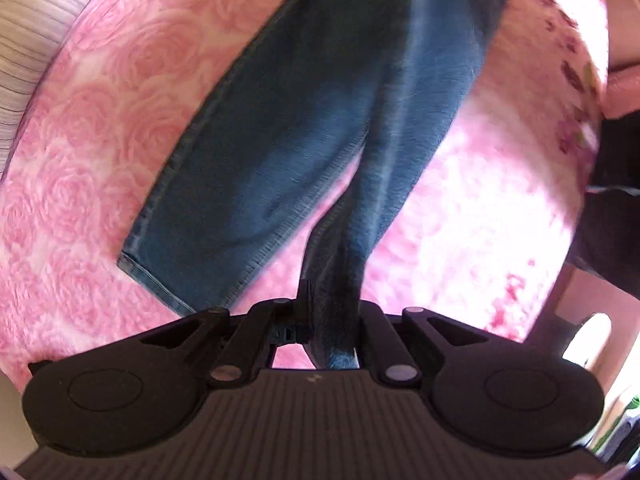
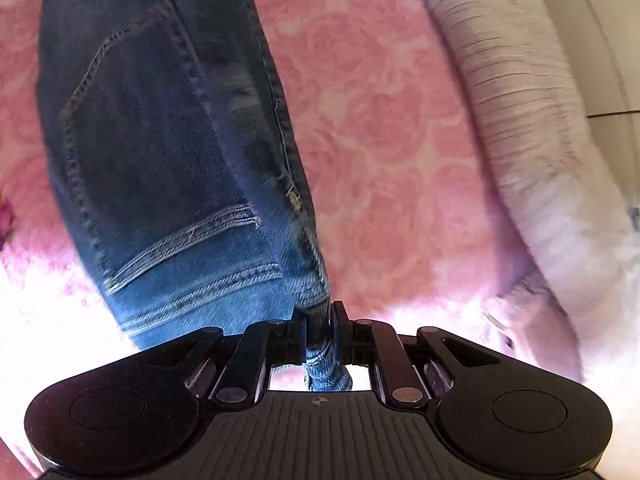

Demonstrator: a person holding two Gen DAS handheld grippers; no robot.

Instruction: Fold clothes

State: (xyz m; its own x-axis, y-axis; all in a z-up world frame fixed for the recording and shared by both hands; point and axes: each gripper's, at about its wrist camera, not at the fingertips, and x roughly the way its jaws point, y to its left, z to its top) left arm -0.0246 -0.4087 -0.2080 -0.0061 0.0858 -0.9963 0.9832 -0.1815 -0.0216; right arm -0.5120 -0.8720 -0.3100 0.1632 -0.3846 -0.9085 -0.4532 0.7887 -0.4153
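Note:
A pair of blue jeans (image 1: 320,120) hangs over a pink rose-patterned bedspread (image 1: 88,128). In the left wrist view one leg lies flat with its hem at the lower left, and the other leg rises in a pinched fold to my left gripper (image 1: 330,320), which is shut on the denim. In the right wrist view the jeans (image 2: 160,152) show a back pocket and the waistband, and my right gripper (image 2: 320,332) is shut on the waistband edge. Both grippers point down at the bed.
A white ribbed blanket (image 2: 520,120) lies along the bed's edge, also at the upper left of the left wrist view (image 1: 32,20). A dark garment (image 1: 616,200) sits at the right edge. The bedspread (image 2: 380,140) is bare to the right of the jeans.

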